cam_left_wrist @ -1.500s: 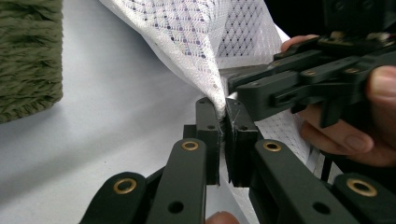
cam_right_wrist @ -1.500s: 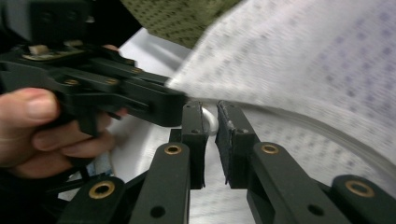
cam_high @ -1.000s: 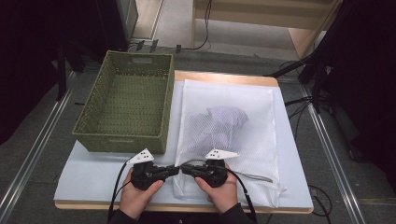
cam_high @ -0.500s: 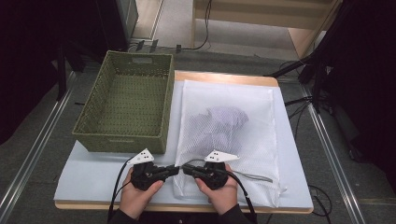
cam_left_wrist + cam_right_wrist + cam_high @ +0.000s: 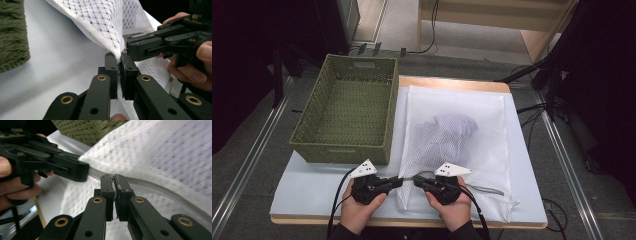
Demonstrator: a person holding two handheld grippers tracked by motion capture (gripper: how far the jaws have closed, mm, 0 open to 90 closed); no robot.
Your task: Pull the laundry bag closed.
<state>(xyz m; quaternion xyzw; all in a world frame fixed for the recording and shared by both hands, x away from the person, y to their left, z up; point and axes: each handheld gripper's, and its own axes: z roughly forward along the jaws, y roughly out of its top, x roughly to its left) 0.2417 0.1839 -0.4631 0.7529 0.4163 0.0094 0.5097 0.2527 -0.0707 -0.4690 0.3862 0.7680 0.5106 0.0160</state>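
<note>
While I am looking down from the high view, the pale blue table top (image 5: 312, 175) is carrying everything, with a wooden edge showing along its near and far sides. On its left half the green woven basket (image 5: 347, 112) is sitting upright, its open interior facing up. Just beside it on the right, the white mesh laundry bag (image 5: 462, 145) is lying flat and reaching almost to the near edge, and a bundle of pale lilac cloth (image 5: 447, 132) is showing through the mesh near the bag's middle.

I am working at the bag's near left corner with 2 grippers. My left gripper (image 5: 398, 181) is pointing right, and in the left gripper view (image 5: 119, 65) its jaws are pinching a raised fold of the mesh, pads pressing on the fabric. My right gripper (image 5: 416, 181) is pointing left, its tips nearly meeting the other's. In the right gripper view (image 5: 114, 181) its jaws are sitting closed at the bag's zipper edge (image 5: 155, 187), clamping something small and metallic there; I cannot tell what it is.
</note>
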